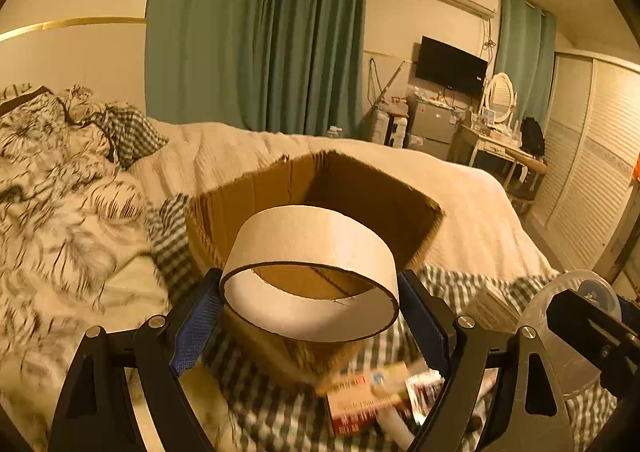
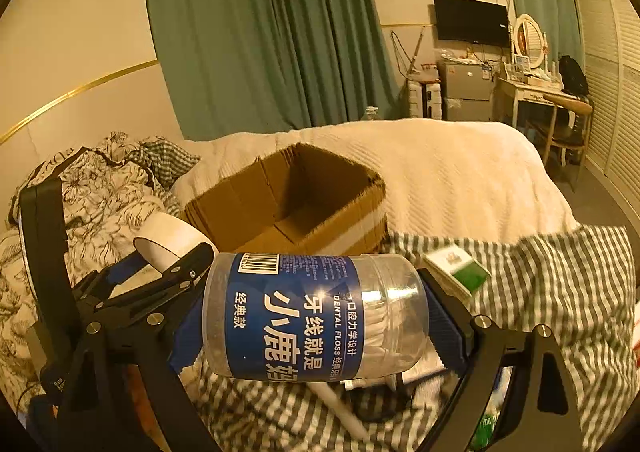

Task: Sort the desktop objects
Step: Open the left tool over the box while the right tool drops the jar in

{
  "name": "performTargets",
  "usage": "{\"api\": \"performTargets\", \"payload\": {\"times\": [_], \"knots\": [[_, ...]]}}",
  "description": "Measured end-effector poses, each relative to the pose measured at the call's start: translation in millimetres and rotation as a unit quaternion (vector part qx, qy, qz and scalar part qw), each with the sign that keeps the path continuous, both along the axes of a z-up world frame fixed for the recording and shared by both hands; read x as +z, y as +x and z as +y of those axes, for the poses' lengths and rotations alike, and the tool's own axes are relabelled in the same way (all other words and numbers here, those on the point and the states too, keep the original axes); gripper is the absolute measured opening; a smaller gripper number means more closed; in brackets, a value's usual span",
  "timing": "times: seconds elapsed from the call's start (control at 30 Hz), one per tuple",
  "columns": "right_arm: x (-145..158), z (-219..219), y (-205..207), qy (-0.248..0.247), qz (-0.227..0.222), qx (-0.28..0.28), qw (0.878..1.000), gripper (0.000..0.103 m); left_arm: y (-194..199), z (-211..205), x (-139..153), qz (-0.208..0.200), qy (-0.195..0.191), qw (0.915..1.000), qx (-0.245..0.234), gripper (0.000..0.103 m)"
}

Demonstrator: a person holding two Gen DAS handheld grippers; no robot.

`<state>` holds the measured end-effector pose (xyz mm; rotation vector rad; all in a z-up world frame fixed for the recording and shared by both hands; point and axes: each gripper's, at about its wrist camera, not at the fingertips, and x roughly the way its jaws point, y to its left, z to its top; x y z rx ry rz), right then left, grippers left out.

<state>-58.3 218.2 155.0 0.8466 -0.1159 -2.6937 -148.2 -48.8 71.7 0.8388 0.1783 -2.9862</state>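
The left gripper is holding one white tape ring by its sides, its hole facing the camera. The right gripper is clamping one clear floss jar, its long axis lying crosswise between the pads. One open cardboard box is sitting on the bed, just ahead of both grippers and lower; the left looks nearer.
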Motion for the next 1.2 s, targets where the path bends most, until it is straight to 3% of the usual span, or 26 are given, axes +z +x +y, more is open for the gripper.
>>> {"api": "performTargets", "payload": {"times": [0.17,0.27,0.63,0.73,0.83,0.97,1.2], "knots": [[0,-16,-36,0.004,0.017,0.011,1.0,0.091,-37,-11,-4,0.009,0.001,0.9999,0.006,0.088],[-2,-26,-58,0.006,0.028,0.018,0.999,0.091,-53,-14,-10,0.012,-0.017,0.9998,0.006,0.088],[-33,-64,-125,0.01,0.018,0.028,0.999,0.091,-88,-30,-35,-0.007,-0.031,0.9993,0.018,0.088],[-39,-65,-128,0.007,0.012,0.025,1.0,0.092,-86,-32,-37,-0.007,-0.025,0.9995,0.019,0.088],[-39,-63,-127,-0.004,0.005,0.029,1.0,0.094,-85,-34,-36,-0.008,-0.022,0.9995,0.019,0.098],[-24,-58,-114,0.003,0.031,0.028,0.999,0.094,-79,-31,-29,0.004,-0.023,0.9996,0.016,0.103],[-8,-35,-99,-0.006,0.037,0.018,0.999,0.095,-68,-24,-24,0.003,-0.026,0.9996,0.013,0.103]]}}
